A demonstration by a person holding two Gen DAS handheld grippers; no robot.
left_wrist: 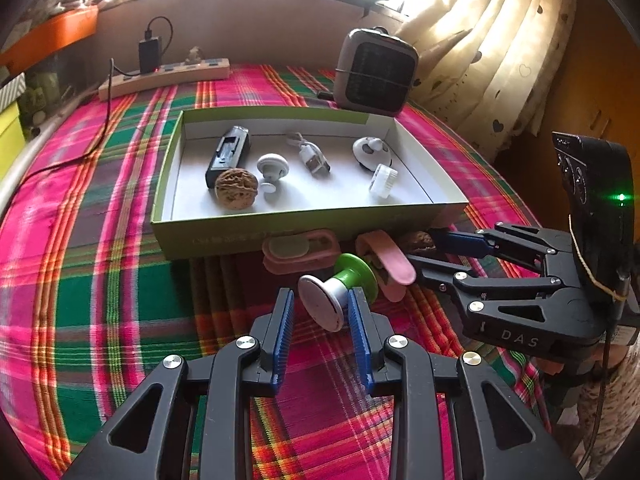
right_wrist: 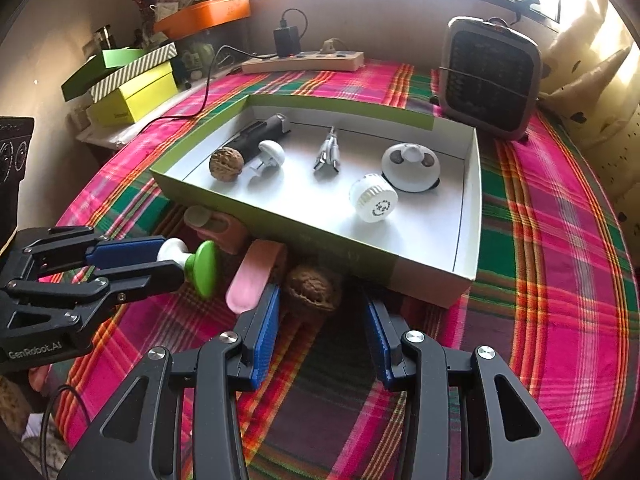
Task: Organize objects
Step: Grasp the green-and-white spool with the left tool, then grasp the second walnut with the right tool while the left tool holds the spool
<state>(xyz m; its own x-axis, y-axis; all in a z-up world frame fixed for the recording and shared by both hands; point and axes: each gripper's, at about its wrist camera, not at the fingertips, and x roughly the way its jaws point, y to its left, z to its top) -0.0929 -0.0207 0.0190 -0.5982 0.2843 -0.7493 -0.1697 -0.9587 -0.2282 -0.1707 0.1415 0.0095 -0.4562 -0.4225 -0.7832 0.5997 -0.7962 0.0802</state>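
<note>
My left gripper and right gripper: black linkage frames, ribbed blue finger pads, silver screw heads. White lettering "DAS", "GenRobot.AI". Green indicator lamp lit.

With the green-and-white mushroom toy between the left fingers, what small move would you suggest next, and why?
Probably lift the left gripper and carry the mushroom toy over the box's near wall. Its fingers appear closed on the white stem, and similar small items already lie inside, while the right gripper sits open near the walnut.
</note>
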